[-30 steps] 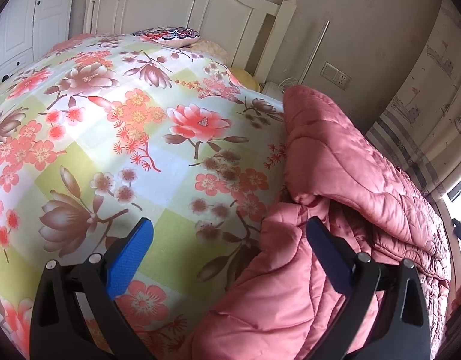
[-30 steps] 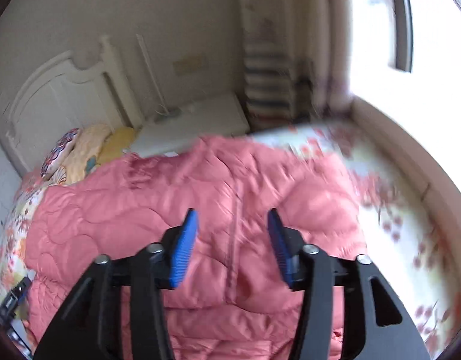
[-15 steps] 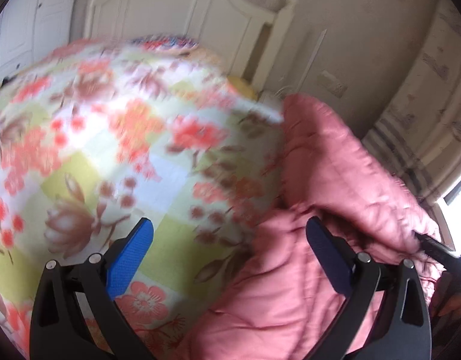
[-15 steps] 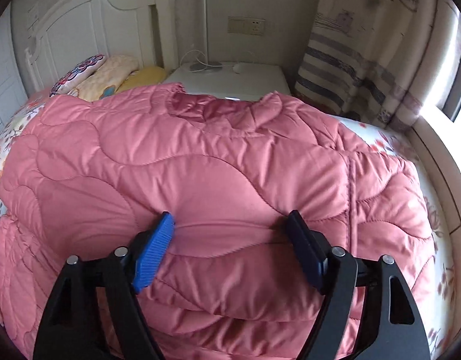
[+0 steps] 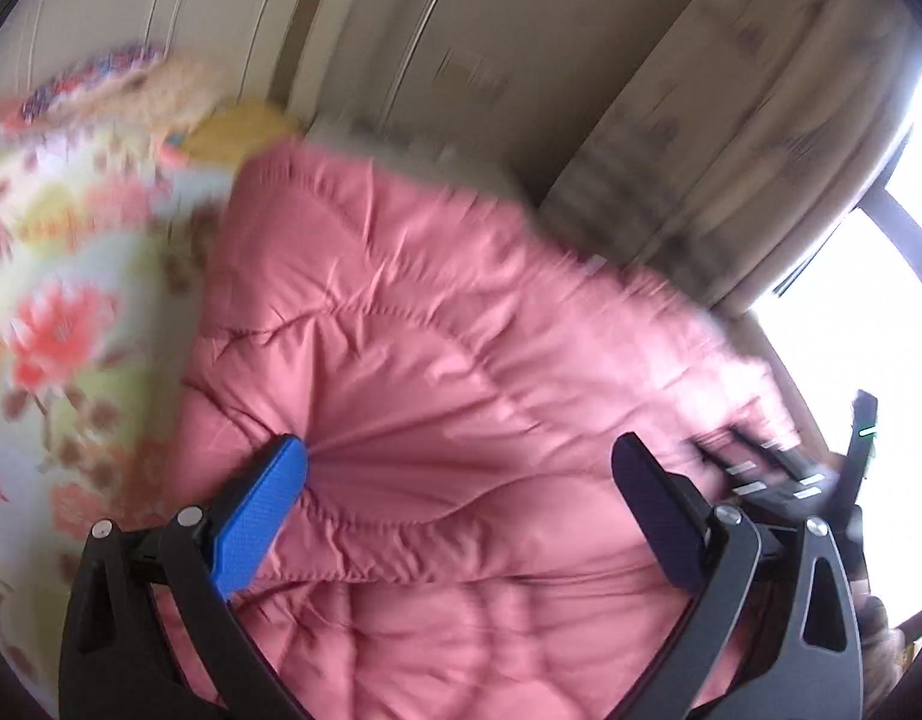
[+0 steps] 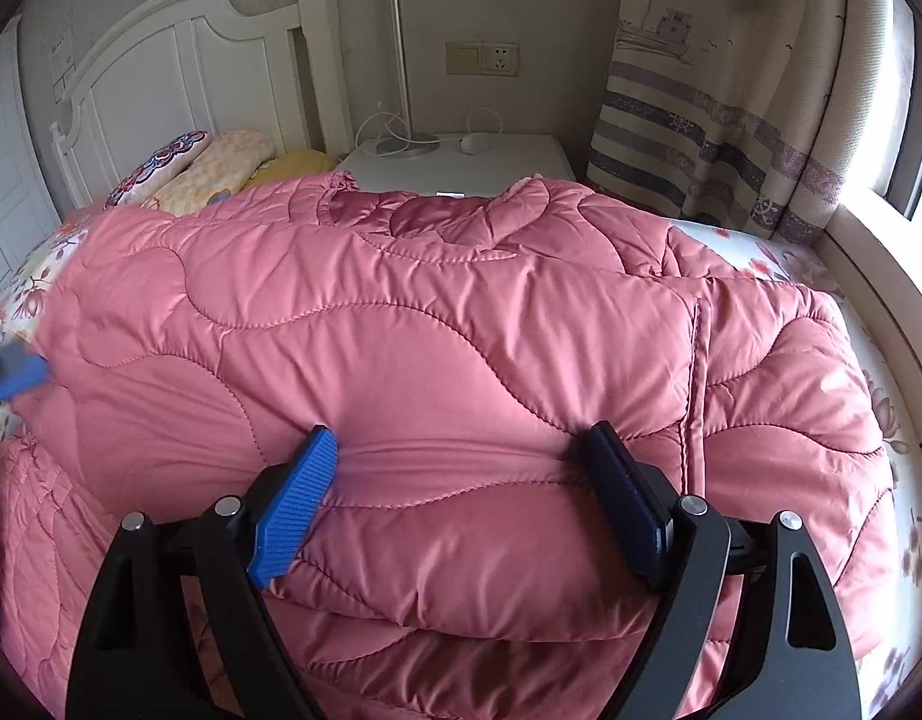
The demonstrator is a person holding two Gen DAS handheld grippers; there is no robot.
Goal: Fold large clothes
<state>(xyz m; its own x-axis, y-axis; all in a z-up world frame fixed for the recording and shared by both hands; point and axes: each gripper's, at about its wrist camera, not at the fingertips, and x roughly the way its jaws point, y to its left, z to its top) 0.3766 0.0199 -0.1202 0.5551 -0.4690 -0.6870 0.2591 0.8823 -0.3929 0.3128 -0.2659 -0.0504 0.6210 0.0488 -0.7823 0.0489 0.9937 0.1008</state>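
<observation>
1. Pink quilted coat (image 6: pixel 437 360) spread over the floral bed (image 6: pixel 869 360), collar end toward the headboard (image 6: pixel 179 60), a folded panel lying doubled on top of the lower layers.
2. Right hand-held gripper (image 6: pixel 461 468) down on that top panel, well short of the collar; jaws opening, wider than a second ago, blue pads (image 6: pixel 293 504) pressed into the padding at either side of a raised ridge, not pinching it.
3. View from that gripper changed from blurred and high over the coat to sharp and low against it: lowered onto the fabric, now settled.
4. Left hand-held gripper (image 5: pixel 461 480) wide, as before; no longer over bare bedspread beside the coat but across the coat's edge on the side away from the window (image 5: pixel 905 300), picture smeared with motion. One pad (image 5: pixel 257 516) touching a gathered hem; whether anything is gripped cannot be told, though the spread looks too wide for a hold.
5. Its blue tip also visible at the coat's far-left edge (image 6: pixel 17 372) in the right view.
6. Likely meaning: one fold laid and released, panel being patted flat; both grippers free, left moving in for the next edge.
7. Puffy filling apt to spring back, so the fold may lift.
</observation>
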